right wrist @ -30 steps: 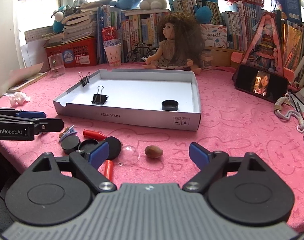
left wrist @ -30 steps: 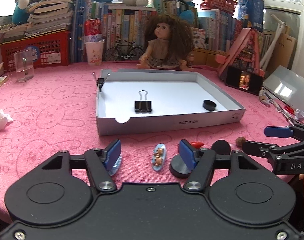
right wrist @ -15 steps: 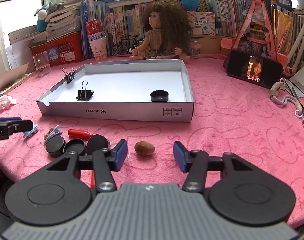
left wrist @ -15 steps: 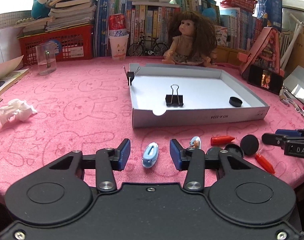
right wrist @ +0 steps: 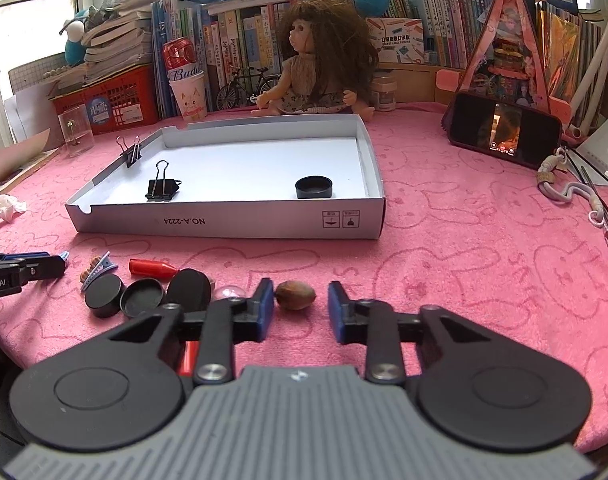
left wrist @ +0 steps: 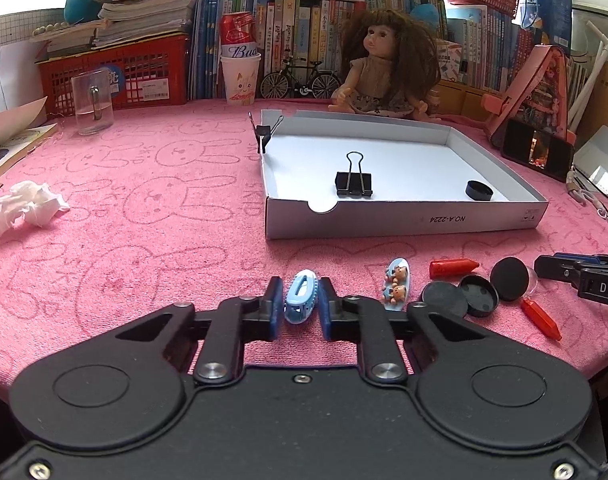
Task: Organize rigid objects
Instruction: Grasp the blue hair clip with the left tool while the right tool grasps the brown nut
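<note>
The left hand-held gripper [left wrist: 300, 309] has just clamped on the blue hair clip [left wrist: 300, 297]; the right hand-held gripper [right wrist: 300, 312], closing, stands apart around the nut [right wrist: 295, 295].

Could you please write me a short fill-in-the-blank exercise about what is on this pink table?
The black binder clip and the round black cap lie ____ the white cardboard tray.
The oval brown nut lies ____ that tray, on the pink cloth.
The red drink can stands in a white paper ____.
Missing words: inside; outside; cup.
</note>
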`<state>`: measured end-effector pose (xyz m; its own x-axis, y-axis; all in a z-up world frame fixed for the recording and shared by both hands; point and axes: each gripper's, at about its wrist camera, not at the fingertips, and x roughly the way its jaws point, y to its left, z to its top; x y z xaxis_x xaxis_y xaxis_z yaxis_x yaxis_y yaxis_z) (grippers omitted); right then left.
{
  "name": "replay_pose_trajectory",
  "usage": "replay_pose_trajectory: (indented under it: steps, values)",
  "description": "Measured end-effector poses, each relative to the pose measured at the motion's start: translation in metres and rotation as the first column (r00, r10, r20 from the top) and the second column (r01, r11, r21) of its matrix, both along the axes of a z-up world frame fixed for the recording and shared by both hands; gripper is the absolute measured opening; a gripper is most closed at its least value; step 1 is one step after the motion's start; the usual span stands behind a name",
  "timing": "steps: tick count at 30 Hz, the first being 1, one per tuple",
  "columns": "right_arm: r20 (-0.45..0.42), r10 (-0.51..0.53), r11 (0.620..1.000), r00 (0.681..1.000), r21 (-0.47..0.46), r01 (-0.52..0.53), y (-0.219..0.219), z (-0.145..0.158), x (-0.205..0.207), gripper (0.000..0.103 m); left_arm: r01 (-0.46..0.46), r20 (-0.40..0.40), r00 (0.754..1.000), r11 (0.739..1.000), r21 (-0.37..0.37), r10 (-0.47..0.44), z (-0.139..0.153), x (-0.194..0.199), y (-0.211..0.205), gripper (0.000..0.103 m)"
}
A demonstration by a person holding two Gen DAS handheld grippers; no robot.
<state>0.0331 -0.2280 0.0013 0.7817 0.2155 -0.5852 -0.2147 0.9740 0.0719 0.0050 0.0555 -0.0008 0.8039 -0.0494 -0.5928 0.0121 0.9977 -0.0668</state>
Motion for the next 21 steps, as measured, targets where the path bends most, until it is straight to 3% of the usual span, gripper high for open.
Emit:
replay_pose_trajectory:
  steps: [21]
  values:
    - [0.043, -0.018, 1.000, 0.999, 0.000, 0.018, -0.003, 0.012, 0.000, 0.027, -0.029, 0.027, 0.999, 0.999, -0.041, 0.030, 0.021, 0.008, -0.003, 0.016]
